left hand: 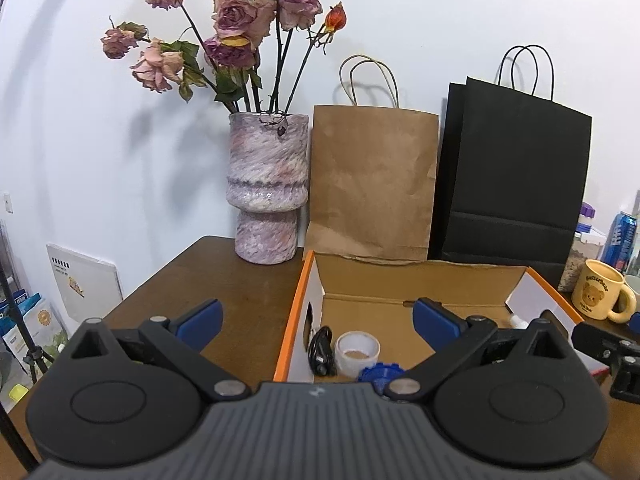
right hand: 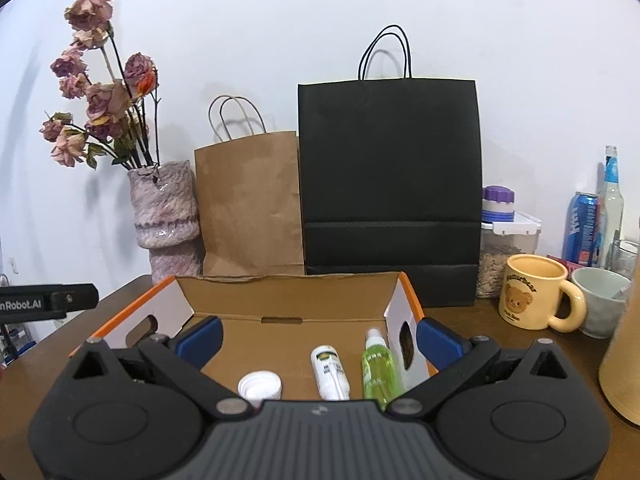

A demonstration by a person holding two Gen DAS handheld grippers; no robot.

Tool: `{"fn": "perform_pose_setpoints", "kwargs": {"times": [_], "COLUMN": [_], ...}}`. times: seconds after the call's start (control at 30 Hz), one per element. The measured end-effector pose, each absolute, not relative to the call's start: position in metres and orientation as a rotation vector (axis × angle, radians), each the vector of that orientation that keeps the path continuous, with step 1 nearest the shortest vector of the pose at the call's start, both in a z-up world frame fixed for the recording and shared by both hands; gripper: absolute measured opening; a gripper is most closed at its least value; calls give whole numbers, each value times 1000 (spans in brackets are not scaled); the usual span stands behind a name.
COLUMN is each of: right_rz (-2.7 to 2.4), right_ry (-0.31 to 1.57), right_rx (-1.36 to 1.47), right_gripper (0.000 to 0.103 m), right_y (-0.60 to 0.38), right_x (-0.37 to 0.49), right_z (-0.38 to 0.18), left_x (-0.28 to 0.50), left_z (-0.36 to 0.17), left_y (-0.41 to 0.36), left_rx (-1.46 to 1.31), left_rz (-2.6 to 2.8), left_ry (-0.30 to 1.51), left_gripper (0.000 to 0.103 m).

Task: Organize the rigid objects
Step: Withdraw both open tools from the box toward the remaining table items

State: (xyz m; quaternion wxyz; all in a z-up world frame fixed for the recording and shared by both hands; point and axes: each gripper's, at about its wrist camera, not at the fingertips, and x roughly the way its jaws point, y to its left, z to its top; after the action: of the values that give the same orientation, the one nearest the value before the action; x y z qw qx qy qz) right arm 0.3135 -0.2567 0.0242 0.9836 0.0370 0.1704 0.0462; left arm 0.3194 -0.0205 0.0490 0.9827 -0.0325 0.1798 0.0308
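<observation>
An open cardboard box (left hand: pixel 308 276) with orange rims stands on the brown table, also in the right wrist view (right hand: pixel 408 292). In the left wrist view it holds a black cable (left hand: pixel 321 351), a white tape roll (left hand: pixel 357 354) and a blue toothed part (left hand: pixel 380 374). The right wrist view shows a white cap (right hand: pixel 259 389), a white bottle (right hand: pixel 329 372) and a green spray bottle (right hand: pixel 378 366) lying inside. My left gripper (left hand: pixel 318 318) is open over the box's left wall, holding nothing. My right gripper (right hand: pixel 319 336) is open above the box, also holding nothing.
A vase of dried roses (left hand: pixel 267 188), a brown paper bag (left hand: pixel 372 184) and a black paper bag (left hand: pixel 516 176) stand against the wall behind the box. To the right are a yellow bear mug (right hand: pixel 534 292), a white cup (right hand: pixel 600 300), a blue can (right hand: pixel 582 228), a glass bottle (right hand: pixel 612 204) and a food container (right hand: pixel 506 256).
</observation>
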Motion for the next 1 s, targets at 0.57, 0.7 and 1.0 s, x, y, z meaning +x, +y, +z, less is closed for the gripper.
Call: {"fn": "perform_pose_setpoints", "kwargs": {"times": [0.57,0.7,1.0], "right_rz": [104,101,115], "right_ry": [380,408,466], "right_rx": [52,55,36], "right_gripper": [103,103,103], "right_y": [-256,-254,-249], "right_x": [228,209,183], "right_z": [6,-4,-19], "left_x": [245,229,203], "left_z": [39,30,8], "left_y": [-9,-9,-2], "left_rx": [-51,-36,-25], "left_rz": [44,31,28], "left_ry": [364,380,439], "left_gripper": [103,103,103]}}
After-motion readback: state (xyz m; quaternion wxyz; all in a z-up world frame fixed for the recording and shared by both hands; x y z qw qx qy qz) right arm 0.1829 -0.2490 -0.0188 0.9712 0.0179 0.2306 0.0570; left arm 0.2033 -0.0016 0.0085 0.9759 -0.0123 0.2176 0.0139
